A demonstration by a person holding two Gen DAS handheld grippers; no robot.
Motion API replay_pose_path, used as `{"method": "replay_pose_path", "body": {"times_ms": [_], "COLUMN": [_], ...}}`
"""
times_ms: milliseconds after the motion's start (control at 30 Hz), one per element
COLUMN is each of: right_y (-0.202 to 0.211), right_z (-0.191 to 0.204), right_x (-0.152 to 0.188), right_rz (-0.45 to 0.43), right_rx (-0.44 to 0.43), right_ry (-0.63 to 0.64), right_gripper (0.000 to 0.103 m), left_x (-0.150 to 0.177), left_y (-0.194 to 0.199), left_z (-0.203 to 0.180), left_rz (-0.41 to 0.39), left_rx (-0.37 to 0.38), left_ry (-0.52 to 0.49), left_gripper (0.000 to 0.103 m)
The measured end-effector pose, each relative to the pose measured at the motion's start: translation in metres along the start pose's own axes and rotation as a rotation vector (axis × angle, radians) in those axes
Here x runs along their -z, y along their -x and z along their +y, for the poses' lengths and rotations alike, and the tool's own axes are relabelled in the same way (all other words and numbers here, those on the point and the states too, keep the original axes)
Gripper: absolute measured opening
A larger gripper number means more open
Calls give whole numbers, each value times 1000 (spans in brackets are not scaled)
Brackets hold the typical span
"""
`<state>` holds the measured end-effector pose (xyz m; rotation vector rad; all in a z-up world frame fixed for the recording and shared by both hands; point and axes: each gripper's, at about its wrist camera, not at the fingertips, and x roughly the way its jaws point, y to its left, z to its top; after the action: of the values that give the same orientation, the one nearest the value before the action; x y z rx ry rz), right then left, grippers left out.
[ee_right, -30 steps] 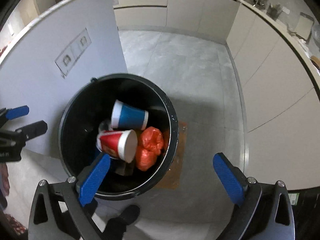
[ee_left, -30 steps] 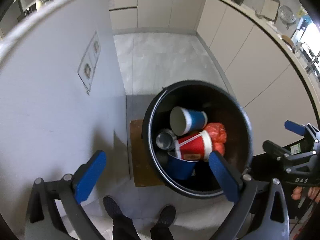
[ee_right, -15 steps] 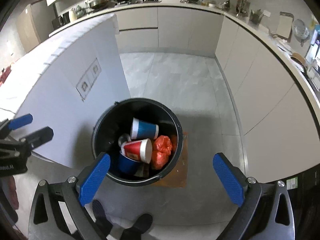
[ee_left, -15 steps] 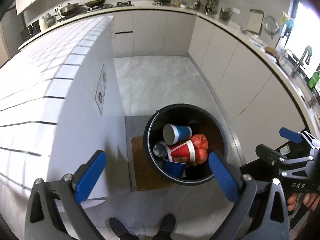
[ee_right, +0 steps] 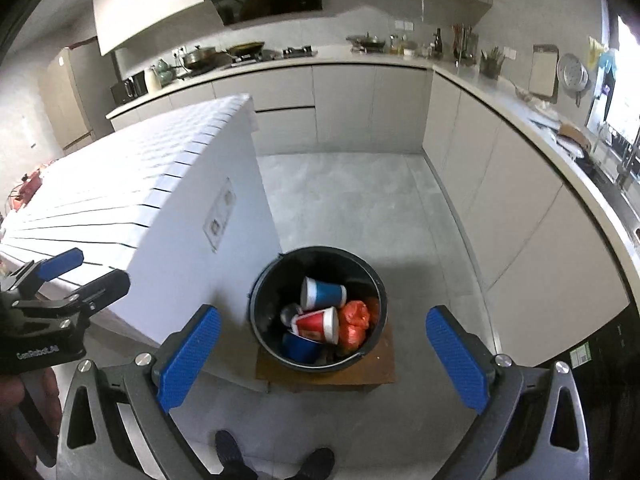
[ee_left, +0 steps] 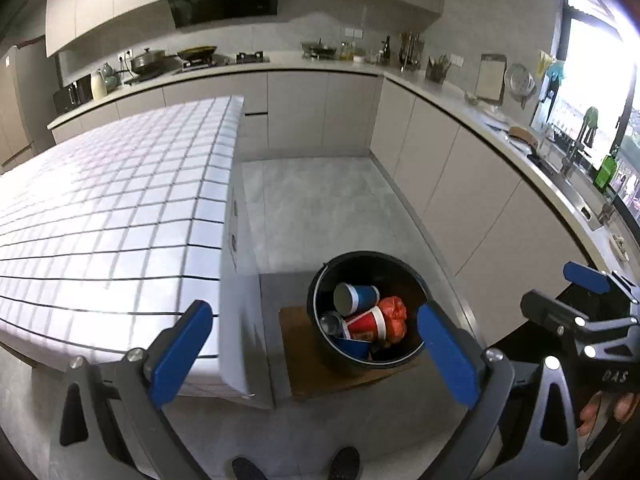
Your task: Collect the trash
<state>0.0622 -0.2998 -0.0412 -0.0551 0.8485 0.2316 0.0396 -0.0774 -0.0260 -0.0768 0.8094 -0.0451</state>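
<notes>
Kitchen w/ grey floor, white tiled island on my left. Black bin on a wood board, holding cups & an orange bag. Left gripper & right gripper both wide open, empty. Only right view shows the fridge.

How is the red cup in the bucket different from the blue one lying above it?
The red cup has a red wall with a white band and some print; the blue cup is plain blue with a white band. The red cup rests on top of the pile, against the orange bag; the blue cup lies farther back, nearer the black bucket wall. Both are paper cups tipped on their sides in the same bucket.
</notes>
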Motion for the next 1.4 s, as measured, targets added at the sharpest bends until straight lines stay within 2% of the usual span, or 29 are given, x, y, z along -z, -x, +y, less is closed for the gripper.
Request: {"method": "replay_pose_path", "body": {"times_ms": [133,333,533,833,1400], "right_y": [31,75,102,104,101], "right_z": [13,27,27,27,28], "right_x": [0,7,9,5,2], "right_rz": [-47,-121,-169,-188,-195], "right_rx": [-2,45,87,94,72], "right_ry": [-16,-24,-33,-12,0], "right_gripper": [103,103,103,103,103], "left_x": [-1,-1,0,-1,2], "left_y": [22,47,61,61,63], "left_z": [0,1,-2,-3,2], "left_rz": [-39,-104,-158,-176,-161], "left_rx": [17,22,23,22,4], "left_ry": [-6,-10,-32,-23,-11], "left_gripper": [103,103,103,103,103]}}
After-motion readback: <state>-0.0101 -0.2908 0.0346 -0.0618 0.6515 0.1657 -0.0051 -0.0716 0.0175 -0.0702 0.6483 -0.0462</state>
